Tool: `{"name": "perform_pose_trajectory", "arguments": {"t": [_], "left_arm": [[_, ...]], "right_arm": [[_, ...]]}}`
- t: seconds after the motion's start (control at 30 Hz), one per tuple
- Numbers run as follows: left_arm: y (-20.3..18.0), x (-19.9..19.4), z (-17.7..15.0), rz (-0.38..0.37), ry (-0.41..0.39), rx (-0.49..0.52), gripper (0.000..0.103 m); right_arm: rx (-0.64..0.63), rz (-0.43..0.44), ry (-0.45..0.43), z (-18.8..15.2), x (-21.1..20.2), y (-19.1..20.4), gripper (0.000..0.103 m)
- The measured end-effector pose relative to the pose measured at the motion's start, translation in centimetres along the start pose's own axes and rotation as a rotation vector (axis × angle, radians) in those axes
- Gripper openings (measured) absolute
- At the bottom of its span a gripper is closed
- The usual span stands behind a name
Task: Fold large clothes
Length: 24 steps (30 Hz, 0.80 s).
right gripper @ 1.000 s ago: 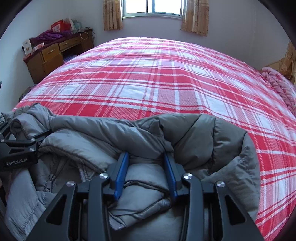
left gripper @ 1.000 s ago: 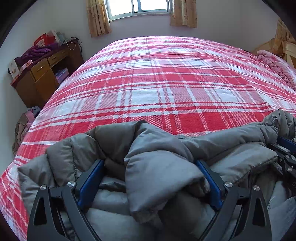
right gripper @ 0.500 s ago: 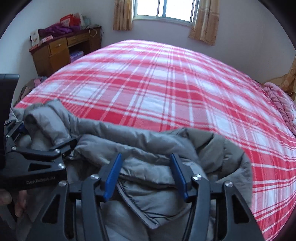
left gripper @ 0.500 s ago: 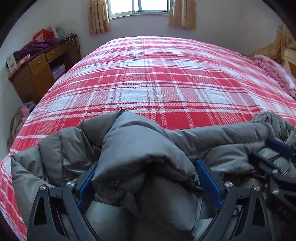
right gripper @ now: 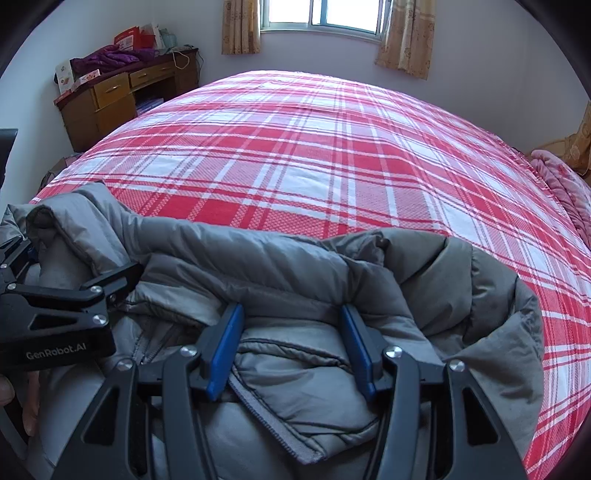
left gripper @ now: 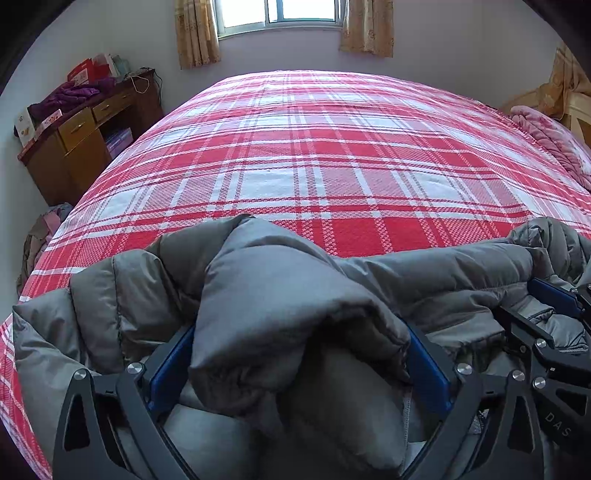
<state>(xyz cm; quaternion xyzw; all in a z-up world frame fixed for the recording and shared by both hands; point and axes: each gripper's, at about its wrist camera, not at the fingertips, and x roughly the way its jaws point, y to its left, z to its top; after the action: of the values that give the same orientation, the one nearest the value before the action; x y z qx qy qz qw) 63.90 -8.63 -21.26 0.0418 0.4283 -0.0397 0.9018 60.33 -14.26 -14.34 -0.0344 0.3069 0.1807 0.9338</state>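
Left wrist view: left gripper [left gripper: 299, 354] jaws spread wide around puffy grey quilted jacket [left gripper: 280, 295]; right gripper [right gripper: 291, 347] jaws likewise parted, jacket fabric between them.

Left wrist view: looked forward along the left tongs [left gripper: 295, 354], low and close over the grey jacket [left gripper: 280, 295], toward the window [left gripper: 280, 14].
Right wrist view: sat just right of it, faced the same way, equally near.
Shared: plaid bed [right gripper: 332, 147], jacket, desk [right gripper: 110, 99], window; each caught the other tongs at its edge.
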Motion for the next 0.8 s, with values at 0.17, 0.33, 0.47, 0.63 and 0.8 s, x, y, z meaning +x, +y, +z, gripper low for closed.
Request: {"name": "perform_pose_trajectory", "arguments": {"t": [0.17,0.33,0.47,0.63,0.8], "left_arm": [[0.0,-3.2,1.3,0.075,-0.009,0.027,0.102],[0.5,-11.4,0.2,0.042,-0.099,0.048,0.102],[0.6,-16.1,-5.3,0.026,-0.074,0.098,0.102],[1.9,-19.4,-16.3,0.048,0.012,0.120,0.102],[3.9,-22.0,-23.8,0.069,0.059,0.062,0.102]], "right_arm": [[-0.025,0.012,0.019,0.6,-0.7,-0.3,0.057],[0.023,-0.001,-0.085,-0.9,-7.4,-2.5,0.080],[0.004,-0.003,-0.075,-5.5,-11.7,-3.6,0.083],[0.021,-0.017,0.008,-13.7,-15.7,-4.9,0.083],[0.061,-0.023,0.045,-20.3,-19.5,-5.9,0.083]]}}
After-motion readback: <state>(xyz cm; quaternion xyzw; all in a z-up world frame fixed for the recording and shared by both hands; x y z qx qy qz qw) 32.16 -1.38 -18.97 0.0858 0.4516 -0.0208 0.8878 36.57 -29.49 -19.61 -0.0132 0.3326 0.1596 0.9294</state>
